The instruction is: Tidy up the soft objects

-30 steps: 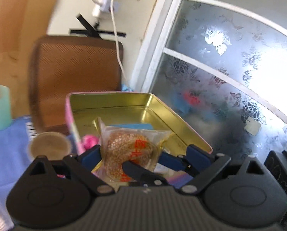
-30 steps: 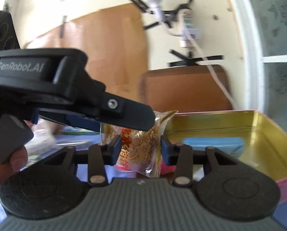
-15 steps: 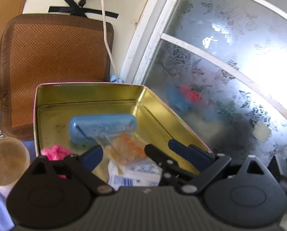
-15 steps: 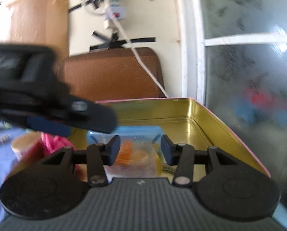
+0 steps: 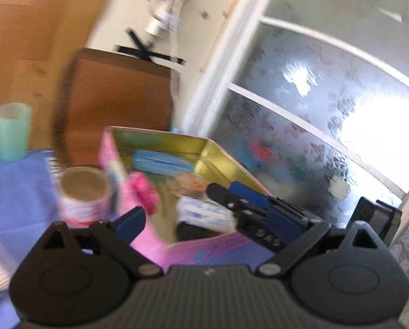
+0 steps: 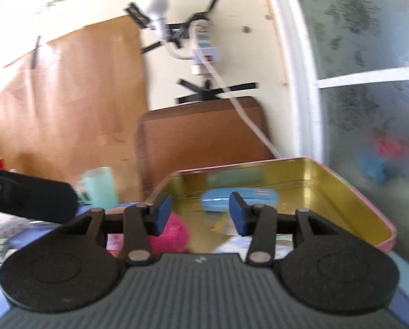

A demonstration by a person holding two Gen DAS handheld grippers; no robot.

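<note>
- The snack packet (image 5: 189, 182) lay loose on the gold floor of the open tin (image 5: 226, 161), near its middle, blurred in the left wrist view.
- Beside it in the tin I saw a white-and-blue pack (image 5: 201, 213), a pink fluffy item (image 6: 170, 233) at the near-left corner, and a blue case (image 6: 240, 198) toward the back wall.
- My left gripper (image 5: 196, 213) hovered over the tin's near edge, jaws spread wide and holding nothing.
- My right gripper (image 6: 200, 215) also had its jaws apart and empty, with the blue case showing between them, further back.
- Left of the tin stood a tape roll (image 5: 83, 194) on a blue cloth (image 5: 17, 192), with a mint-green cup (image 6: 100, 186) further back.
- A brown woven mat (image 6: 204, 134) leaned against the wall behind the tin.
</note>
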